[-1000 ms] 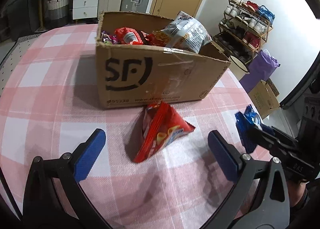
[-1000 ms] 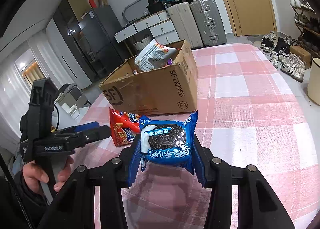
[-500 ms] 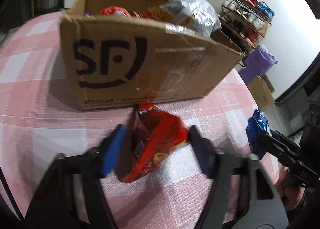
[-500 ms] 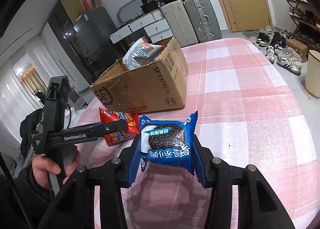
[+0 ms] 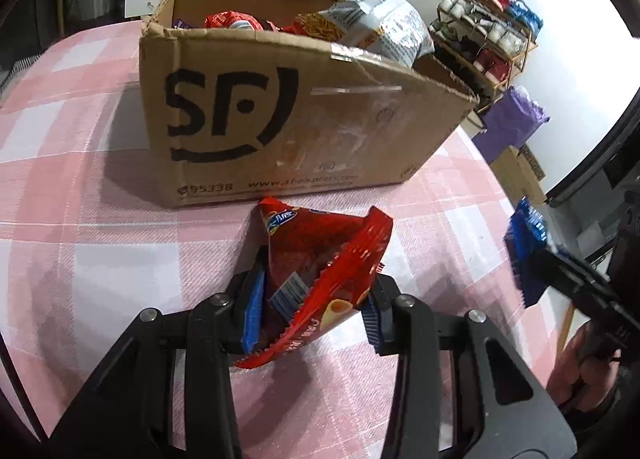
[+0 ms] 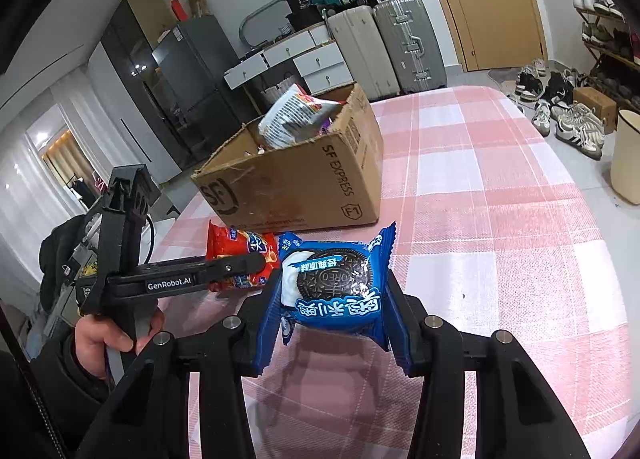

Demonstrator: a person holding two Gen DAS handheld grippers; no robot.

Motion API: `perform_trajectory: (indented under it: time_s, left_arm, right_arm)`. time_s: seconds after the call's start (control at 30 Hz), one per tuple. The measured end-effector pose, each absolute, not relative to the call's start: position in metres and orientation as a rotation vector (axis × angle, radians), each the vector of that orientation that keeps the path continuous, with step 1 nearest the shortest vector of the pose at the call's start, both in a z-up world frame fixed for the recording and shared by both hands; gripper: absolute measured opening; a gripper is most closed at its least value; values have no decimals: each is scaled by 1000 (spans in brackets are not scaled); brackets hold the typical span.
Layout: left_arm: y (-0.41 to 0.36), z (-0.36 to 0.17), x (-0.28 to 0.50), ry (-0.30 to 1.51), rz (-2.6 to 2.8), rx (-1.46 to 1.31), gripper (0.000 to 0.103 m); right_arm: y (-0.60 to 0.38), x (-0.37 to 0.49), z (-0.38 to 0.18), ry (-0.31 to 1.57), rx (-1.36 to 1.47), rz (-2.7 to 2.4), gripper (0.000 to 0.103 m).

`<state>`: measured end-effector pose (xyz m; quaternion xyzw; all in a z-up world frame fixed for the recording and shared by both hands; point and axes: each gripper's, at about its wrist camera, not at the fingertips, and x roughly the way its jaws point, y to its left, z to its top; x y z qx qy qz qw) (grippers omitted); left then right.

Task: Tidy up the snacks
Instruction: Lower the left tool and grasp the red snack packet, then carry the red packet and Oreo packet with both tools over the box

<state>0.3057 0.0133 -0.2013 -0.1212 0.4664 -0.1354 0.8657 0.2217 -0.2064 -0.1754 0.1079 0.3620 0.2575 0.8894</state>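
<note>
gripping now: my left gripper (image 5: 310, 299) was wide a second ago; its pads have since closed onto the red bag (image 5: 316, 279) lying on the cloth just in front of the box (image 5: 280, 131).
right gripper (image 6: 332, 313): clamped on the oreo pack (image 6: 332, 291), as before, held above the cloth.
meaning: i judge both snacks ready to go to the box, already part full.
surface: pink checked cloth (image 6: 500, 219).
room: suitcases (image 6: 408, 43), door, shoes.

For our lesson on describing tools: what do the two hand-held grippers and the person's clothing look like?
Both the left gripper and right gripper are matte black plastic linkages with silver pivot bolts and ridged blue pads. The left one carries white "GenRobot.AI" lettering on its side. The person wears a dark sleeve.
</note>
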Motion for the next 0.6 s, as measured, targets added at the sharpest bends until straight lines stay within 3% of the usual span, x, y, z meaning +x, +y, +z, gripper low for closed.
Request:
perform_trajectory:
  time_s: [0.6]
  left_arm:
    - [4,-148,278,890,-287,-231,37]
  right_arm:
    - [-182,200,-148,710,171,571,47]
